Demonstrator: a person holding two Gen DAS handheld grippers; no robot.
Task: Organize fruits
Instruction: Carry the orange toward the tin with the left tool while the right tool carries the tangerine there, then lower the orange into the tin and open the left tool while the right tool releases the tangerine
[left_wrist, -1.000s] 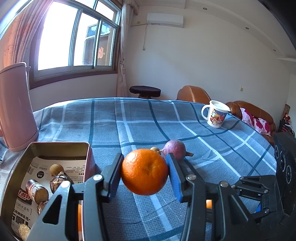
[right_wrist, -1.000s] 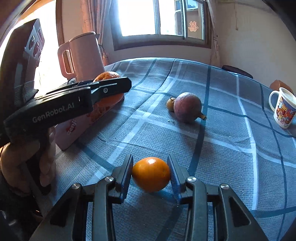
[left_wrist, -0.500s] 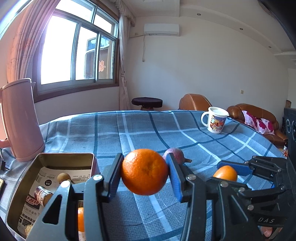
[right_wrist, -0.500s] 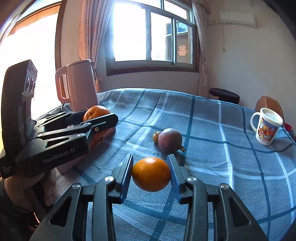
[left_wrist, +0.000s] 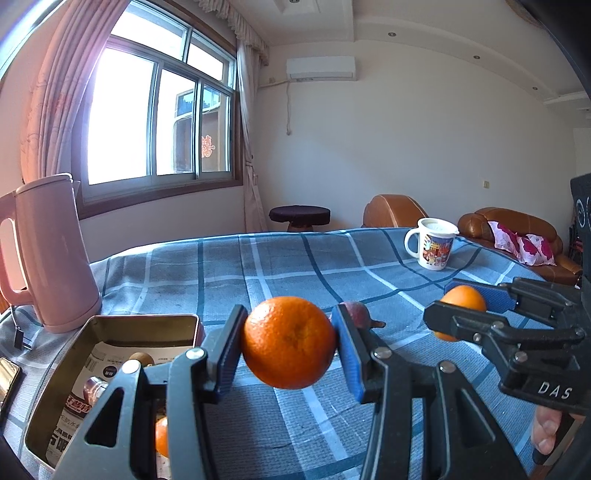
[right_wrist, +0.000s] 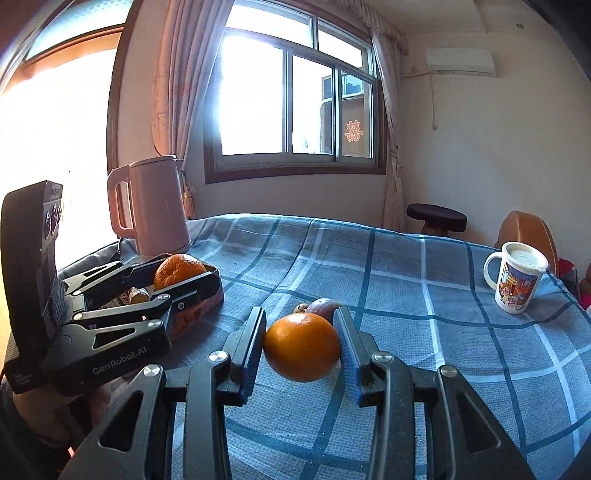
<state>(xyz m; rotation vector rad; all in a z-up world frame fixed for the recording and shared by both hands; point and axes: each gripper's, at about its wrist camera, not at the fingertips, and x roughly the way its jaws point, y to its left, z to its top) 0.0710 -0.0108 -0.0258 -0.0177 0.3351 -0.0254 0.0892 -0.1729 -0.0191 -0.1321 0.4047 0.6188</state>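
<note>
Aloft, one orange (left_wrist: 289, 341) per gripper (left_wrist: 288, 347), fingers (left_wrist: 229, 347) clamped.

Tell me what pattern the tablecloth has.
The tablecloth is blue with a plaid grid of dark blue and white lines, clearest in the right wrist view.

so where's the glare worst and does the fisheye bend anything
Right wrist view: the window blows out white, washing the far-left edge beside the pink electric kettle. Left wrist view: milder window glare, a pink flare on the curtain. Both views bow the blue plaid tablecloth lines and darken the corners.
</note>
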